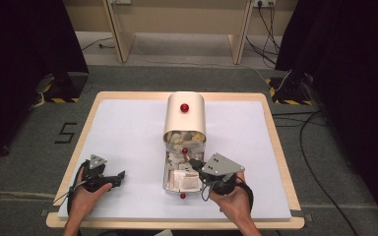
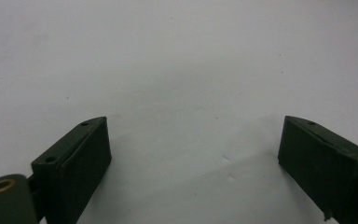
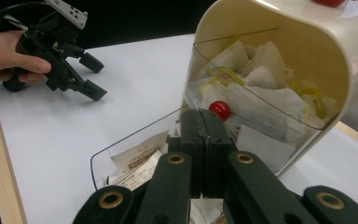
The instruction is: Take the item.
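Note:
A cream rounded box (image 1: 184, 120) stands at the middle of the white mat (image 1: 128, 132). Its clear tray (image 1: 170, 172) is slid out toward me and holds several white tea-bag packets (image 1: 184, 179). My right gripper (image 1: 193, 161) reaches over the tray from the right. In the right gripper view its jaws (image 3: 205, 116) are pressed together just in front of a small red knob (image 3: 220, 109), above the tray's clear wall (image 3: 135, 140); whether they pinch anything is hidden. My left gripper (image 1: 119, 178) rests open on the mat at the left, jaws (image 2: 193, 123) wide apart over bare mat.
Another red knob (image 1: 184, 107) sits on top of the cream box and one (image 1: 182, 195) at the tray's near end. The mat lies on a wooden table (image 1: 177, 223). Black curtains and cables (image 1: 305, 128) flank the table on the floor.

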Demonstrator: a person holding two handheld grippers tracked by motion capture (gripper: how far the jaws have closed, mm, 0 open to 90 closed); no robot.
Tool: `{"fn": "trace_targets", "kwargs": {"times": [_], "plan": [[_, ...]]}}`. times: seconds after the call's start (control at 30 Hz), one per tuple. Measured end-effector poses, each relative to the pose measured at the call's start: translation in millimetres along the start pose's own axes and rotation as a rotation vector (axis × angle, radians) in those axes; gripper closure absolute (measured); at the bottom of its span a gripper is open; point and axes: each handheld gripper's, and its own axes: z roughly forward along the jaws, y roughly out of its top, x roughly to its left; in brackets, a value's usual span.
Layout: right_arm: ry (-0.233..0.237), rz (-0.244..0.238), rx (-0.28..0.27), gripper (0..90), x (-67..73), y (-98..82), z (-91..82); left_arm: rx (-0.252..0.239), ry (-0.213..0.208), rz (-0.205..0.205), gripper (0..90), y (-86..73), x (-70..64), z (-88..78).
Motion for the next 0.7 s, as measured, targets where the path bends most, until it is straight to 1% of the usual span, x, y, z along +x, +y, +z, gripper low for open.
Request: {"fn": "trace_targets", "kwargs": {"times": [0.1,0.17,0.2,0.23,0.27,0.3,0.4,0.43,0.47,0.5,0.53,0.57,0.6,0.7], "plan": [[0.001,0.008,-0.007,90.0,-1.5,-1.5,-4.4,0.0,0.0,0.0,8.5,0.0,0.0,0.0],[-0.007,0.023,-0.019,90.0,-4.9,-2.3,-11.4,0.0,0.0,0.0,8.5,0.0,0.0,0.0],[-0.007,0.023,-0.019,90.0,-4.9,-2.3,-11.4,0.0,0.0,0.0,8.5,0.0,0.1,0.0],[-0.016,0.032,-0.025,90.0,-8.3,-3.0,-17.1,0.0,0.0,0.0,8.5,0.0,0.0,0.0],[-0.016,0.032,-0.025,90.0,-8.3,-3.0,-17.1,0.0,0.0,0.0,8.5,0.0,0.0,0.0],[-0.026,0.043,-0.029,90.0,-11.8,-4.6,-21.6,-0.001,0.0,-0.001,8.6,0.0,0.1,0.0],[-0.035,0.049,-0.029,90.0,-15.4,-6.7,-25.3,0.0,0.0,0.0,8.5,0.0,0.0,0.0],[-0.055,0.063,-0.027,90.0,-20.7,-10.6,-29.5,-0.001,0.0,-0.001,8.5,0.0,0.0,0.0],[-0.055,0.063,-0.027,90.0,-20.7,-10.6,-29.5,0.0,0.0,-0.001,8.5,0.0,0.0,0.0],[-0.071,0.076,-0.023,90.0,-25.9,-14.2,-33.3,0.0,-0.001,-0.001,8.5,0.0,0.1,0.0],[-0.071,0.076,-0.023,90.0,-25.9,-14.2,-33.3,0.0,-0.001,-0.001,8.5,0.0,0.1,0.0],[-0.086,0.089,-0.02,90.0,-31.2,-17.8,-36.1,0.0,-0.001,-0.001,8.5,0.0,0.1,0.0],[-0.086,0.089,-0.02,90.0,-31.2,-17.8,-36.1,0.0,-0.001,-0.001,8.5,0.0,0.1,0.0],[-0.105,0.1,-0.008,90.0,-38.1,-24.4,-36.5,0.0,-0.001,-0.001,8.6,0.0,0.1,0.0]]}}
